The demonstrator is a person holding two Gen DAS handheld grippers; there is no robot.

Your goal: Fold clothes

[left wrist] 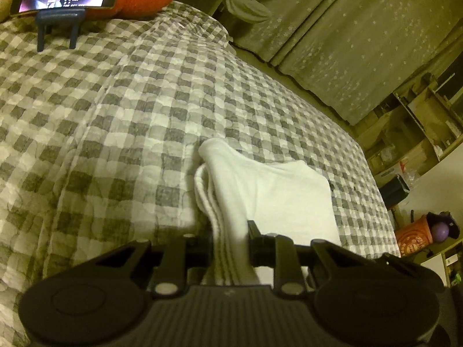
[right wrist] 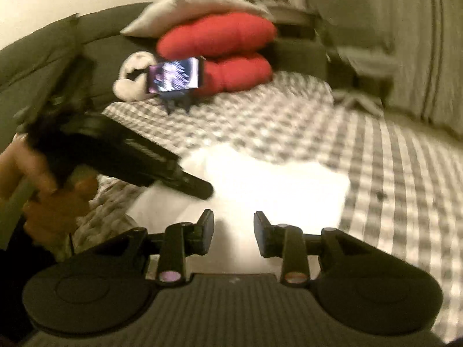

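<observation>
A folded white garment [left wrist: 275, 190] lies on the grey-and-white checked bedspread [left wrist: 115, 101]. My left gripper [left wrist: 230, 240] is shut on its layered near edge, and the stacked hems run between the two fingers. In the right wrist view the same white garment [right wrist: 275, 185] shows blurred and overexposed. My right gripper [right wrist: 233, 225] hovers open over its near part, the pads standing apart with only cloth behind them. The left gripper [right wrist: 196, 189] reaches in from the left onto the cloth, held by a person's hand [right wrist: 43, 196].
A phone on a blue stand [right wrist: 175, 75] stands at the head of the bed in front of red cushions [right wrist: 220, 52] and a white plush toy [right wrist: 130, 72]. Star-patterned curtains [left wrist: 347, 43] and cluttered shelves [left wrist: 419, 133] lie beyond the bed's far edge.
</observation>
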